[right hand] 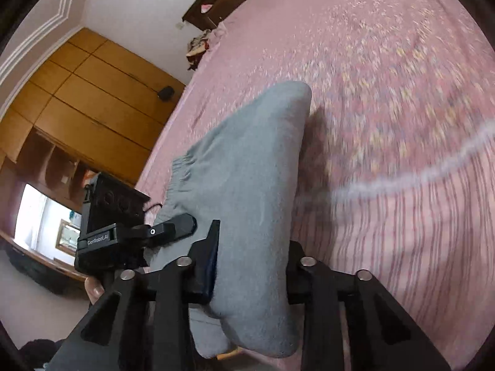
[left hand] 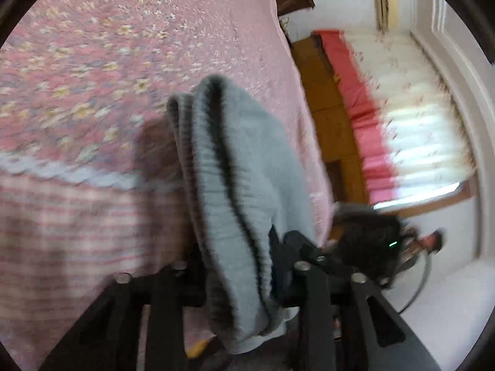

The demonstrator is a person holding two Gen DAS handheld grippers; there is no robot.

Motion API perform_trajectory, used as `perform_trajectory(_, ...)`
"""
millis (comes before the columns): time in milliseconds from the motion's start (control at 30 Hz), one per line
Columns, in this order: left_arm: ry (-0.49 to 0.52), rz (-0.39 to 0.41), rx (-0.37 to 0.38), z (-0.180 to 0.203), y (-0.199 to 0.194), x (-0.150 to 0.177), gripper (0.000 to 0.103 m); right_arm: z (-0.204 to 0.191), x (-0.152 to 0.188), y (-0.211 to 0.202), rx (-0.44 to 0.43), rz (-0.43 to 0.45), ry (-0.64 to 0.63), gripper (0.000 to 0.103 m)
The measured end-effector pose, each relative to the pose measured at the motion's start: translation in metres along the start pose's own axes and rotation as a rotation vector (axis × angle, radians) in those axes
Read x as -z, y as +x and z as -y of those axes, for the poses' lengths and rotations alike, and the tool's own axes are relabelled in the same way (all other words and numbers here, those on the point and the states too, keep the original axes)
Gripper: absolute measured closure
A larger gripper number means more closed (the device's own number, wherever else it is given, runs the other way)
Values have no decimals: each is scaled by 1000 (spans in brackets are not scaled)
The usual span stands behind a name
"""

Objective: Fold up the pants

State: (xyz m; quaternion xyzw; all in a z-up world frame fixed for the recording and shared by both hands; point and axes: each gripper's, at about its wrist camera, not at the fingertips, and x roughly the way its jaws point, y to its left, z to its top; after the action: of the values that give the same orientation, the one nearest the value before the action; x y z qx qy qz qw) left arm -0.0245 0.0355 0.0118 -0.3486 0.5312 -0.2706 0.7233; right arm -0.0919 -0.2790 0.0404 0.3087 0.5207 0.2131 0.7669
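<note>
A pink floral bedspread [right hand: 386, 77] covers the bed, its near edge striped and crossed by a pale scalloped band. The grey sweatpants [right hand: 247, 185] are lifted above it, bunched between both tools. The left hand-held gripper [left hand: 244, 266] pinches the ribbed waistband, the fabric filling its jaws. The right hand-held gripper [right hand: 252, 266] clamps a thick fold of the same cloth. Past the bed's far side stand a wooden wardrobe [right hand: 92, 99], white walls, and a red-edged floral curtain [left hand: 402, 117] over a bright window.
</note>
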Motion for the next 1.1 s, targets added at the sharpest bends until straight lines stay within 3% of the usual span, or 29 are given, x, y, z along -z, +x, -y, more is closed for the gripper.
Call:
perform_trajectory(33,40,13,-32,-1,0,2,51,5,4,3,40,-6,-12,57)
perform_trajectory(67,56,25,-21,-8,-2,5,51,13,7,6,83,-2,-2,50)
perform_trajectory(167,1,5,124,-26,3,-2,51,39,1,7,-82,37,119,50)
perform_trajectory(267,-71,80,224,-41,3,-17,56,43,-12,13,-203,60,107,45)
perform_trajectory(333,-139,89,271,-44,11,-21,56,45,-12,20,-237,45,89,45)
perform_trajectory(367,-134,93,265,-41,14,-21,57,44,-12,27,-230,36,74,48)
perform_trajectory(400,-115,97,246,-36,18,-20,58,42,-10,31,-190,34,52,60)
perform_trajectory(433,-92,101,225,-32,22,-18,62,41,-7,34,-170,41,38,64)
perform_trajectory(467,-79,101,204,-30,26,-14,73,39,-6,35,-174,55,35,66)
perform_trajectory(500,-88,97,185,-31,28,-10,76,39,-5,33,-192,61,47,72)
perform_trajectory(567,-116,98,217,-23,24,-2,82,34,-7,31,-210,74,57,76)
perform_trajectory(700,-40,119,194,15,3,-3,82,8,0,-7,-214,149,-27,78)
perform_trajectory(833,29,145,201,60,-14,-9,82,4,-1,-49,-264,225,0,78)
perform_trajectory(1100,185,97,107,136,8,-26,82,1,-12,-89,-231,282,59,78)
